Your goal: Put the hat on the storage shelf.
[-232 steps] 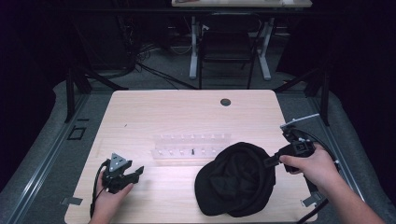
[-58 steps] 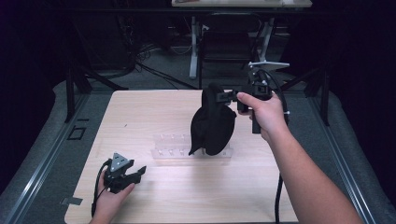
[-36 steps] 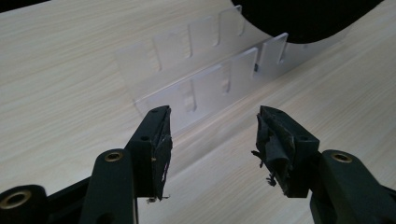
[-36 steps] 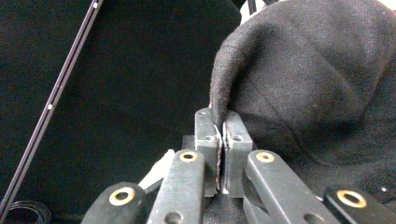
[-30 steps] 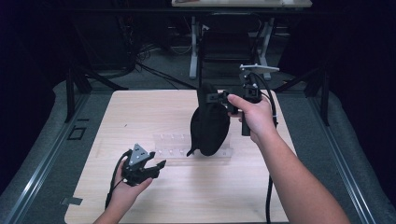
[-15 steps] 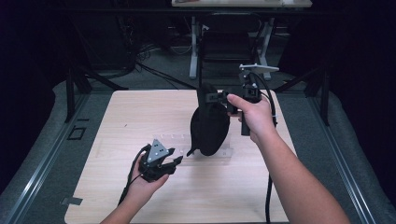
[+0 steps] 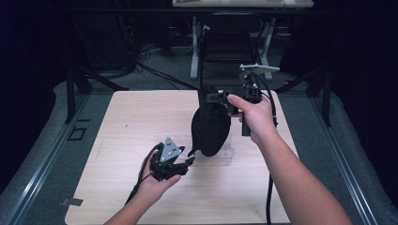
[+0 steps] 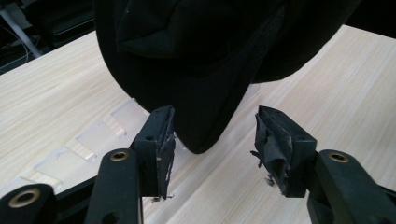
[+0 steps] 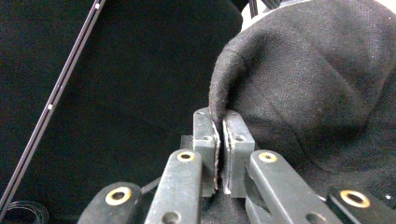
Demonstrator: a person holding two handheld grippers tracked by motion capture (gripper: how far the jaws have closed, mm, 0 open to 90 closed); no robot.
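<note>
Left gripper [image 7: 187, 161], jaws just reopened and empty, has advanced under the black cap [image 7: 210, 129] dangling from the clenched right gripper [image 7: 217, 97], ready to pinch its lower edge.

A light wooden table [image 7: 141, 117] bears a clear plastic compartment tray [image 7: 180, 140] near its middle.
</note>
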